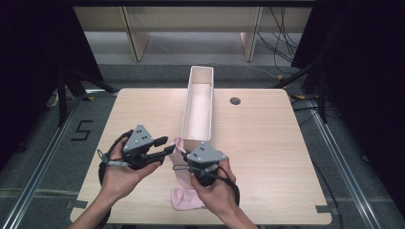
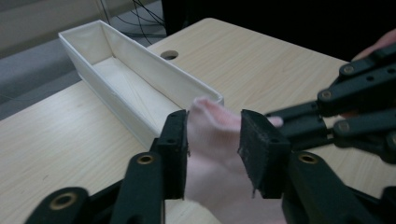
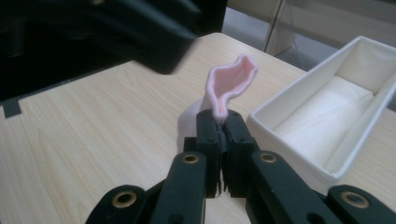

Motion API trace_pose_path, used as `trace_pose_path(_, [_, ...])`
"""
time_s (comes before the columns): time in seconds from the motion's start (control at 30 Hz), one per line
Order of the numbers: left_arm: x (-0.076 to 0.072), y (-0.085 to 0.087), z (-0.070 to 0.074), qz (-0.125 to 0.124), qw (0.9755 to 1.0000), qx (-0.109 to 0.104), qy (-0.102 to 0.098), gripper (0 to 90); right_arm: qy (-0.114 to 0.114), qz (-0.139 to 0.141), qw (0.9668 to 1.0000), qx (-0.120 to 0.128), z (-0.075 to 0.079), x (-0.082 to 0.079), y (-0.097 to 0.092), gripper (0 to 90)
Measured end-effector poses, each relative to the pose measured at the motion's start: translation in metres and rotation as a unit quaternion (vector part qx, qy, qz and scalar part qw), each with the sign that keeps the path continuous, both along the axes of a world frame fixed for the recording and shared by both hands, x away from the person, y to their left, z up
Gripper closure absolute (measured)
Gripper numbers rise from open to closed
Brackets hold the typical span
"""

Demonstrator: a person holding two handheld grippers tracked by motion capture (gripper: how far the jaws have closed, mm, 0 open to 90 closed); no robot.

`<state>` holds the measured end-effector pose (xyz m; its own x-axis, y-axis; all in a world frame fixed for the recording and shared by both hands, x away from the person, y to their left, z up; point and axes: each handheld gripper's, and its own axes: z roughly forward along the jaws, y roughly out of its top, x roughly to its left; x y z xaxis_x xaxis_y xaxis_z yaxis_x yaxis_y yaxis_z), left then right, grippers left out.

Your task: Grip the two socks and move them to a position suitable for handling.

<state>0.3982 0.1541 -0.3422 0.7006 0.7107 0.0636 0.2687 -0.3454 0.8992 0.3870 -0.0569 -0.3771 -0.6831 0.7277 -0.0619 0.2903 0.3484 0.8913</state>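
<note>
A pink sock (image 1: pixel 182 196) lies on the wooden table (image 1: pixel 267 157), its cuff end lifted beside the near end of a long white fabric box (image 1: pixel 191 105). In the right gripper view my right gripper (image 3: pixel 223 126) is shut on the edge of the sock (image 3: pixel 231 81), and the open cuff stands above the jaws. My left gripper (image 2: pixel 212 140) is open, with the sock (image 2: pixel 215 130) between its parted pads. From above, the left gripper (image 1: pixel 168 145) points right at the cuff, and the right gripper (image 1: pixel 193 157) sits just right of it.
The box (image 2: pixel 140 70) is empty and runs away from me down the table's middle. A round cable hole (image 1: pixel 235 100) sits right of it. The table's right half is bare wood. Dark curtains and wooden shelf legs stand beyond the far edge.
</note>
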Motion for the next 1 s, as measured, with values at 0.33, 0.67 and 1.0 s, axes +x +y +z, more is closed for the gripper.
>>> trace_pose_path(0.33, [-0.026, -0.005, -0.038, -0.023, 0.9992, 0.000, 0.034, 46.9, 0.021, -0.025, 0.9989, 0.033, 0.007, 0.009, -0.013, 87.1])
trace_pose_path(0.67, [-0.023, -0.003, -0.054, -0.013, 0.9990, -0.005, 0.041, 39.9, 0.015, -0.016, 0.9988, 0.043, 0.014, 0.004, -0.015, 86.9])
trace_pose_path(1.0, [-0.027, -0.004, -0.058, -0.013, 0.9989, 0.001, 0.044, 37.4, 0.014, -0.018, 0.9985, 0.049, 0.012, 0.004, -0.011, 86.9])
